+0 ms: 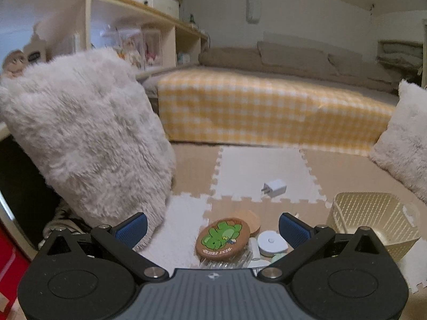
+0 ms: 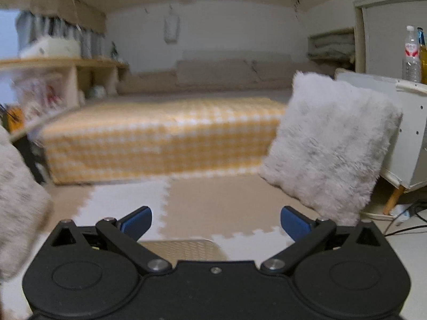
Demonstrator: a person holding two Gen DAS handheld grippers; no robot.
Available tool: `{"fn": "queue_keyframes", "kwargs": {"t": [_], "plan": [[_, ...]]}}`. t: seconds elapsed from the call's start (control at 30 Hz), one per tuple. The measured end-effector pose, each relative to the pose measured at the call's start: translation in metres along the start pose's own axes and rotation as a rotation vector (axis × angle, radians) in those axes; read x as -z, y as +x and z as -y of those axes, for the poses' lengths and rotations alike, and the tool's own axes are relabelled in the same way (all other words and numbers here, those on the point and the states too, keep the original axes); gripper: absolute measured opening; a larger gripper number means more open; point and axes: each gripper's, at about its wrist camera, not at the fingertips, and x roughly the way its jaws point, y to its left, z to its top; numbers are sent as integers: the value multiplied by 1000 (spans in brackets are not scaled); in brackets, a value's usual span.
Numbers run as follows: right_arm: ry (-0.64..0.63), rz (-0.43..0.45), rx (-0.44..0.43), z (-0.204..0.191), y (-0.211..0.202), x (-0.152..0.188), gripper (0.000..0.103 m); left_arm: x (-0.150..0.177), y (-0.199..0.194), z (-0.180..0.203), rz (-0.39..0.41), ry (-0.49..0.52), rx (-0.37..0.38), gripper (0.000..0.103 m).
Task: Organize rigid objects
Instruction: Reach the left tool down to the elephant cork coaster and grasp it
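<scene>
Left wrist view: your left gripper hangs low over a small heap on the floor mat, jaws wide apart and holding nothing. The round frog coaster leans on top of the heap, so it is the easy one to take first. A white puck lies just beside it, and a white charger sits alone farther off. The cream basket waits near on the right, likely for all of them. Your right gripper is empty too, jaws spread, with what looks like the basket rim right below it, though that part is blurry.
</scene>
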Motion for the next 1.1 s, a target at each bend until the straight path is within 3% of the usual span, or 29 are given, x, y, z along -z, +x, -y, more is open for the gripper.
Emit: {"fn": "queue_keyframes", "kwargs": {"t": [0.27,0.47,0.53,0.77,0.9,1.0,1.1], "plan": [[55,-226,-52,28,59,17,102,1,52,2,-88,29,8,103],[58,-297,-76,25,77,23,77,10,87,8,-161,37,35,103],[43,-329,-80,22,83,26,62,12,96,10,-178,37,45,103],[-19,-394,-81,14,102,33,44,12,124,3,-236,-12,60,103],[-30,-407,-93,11,106,34,19,10,137,-2,-268,-33,75,103],[-34,-409,-74,12,106,34,9,8,145,-6,-289,-52,95,103],[-38,-409,-76,12,107,33,9,5,152,-4,-293,-34,119,103]]}}
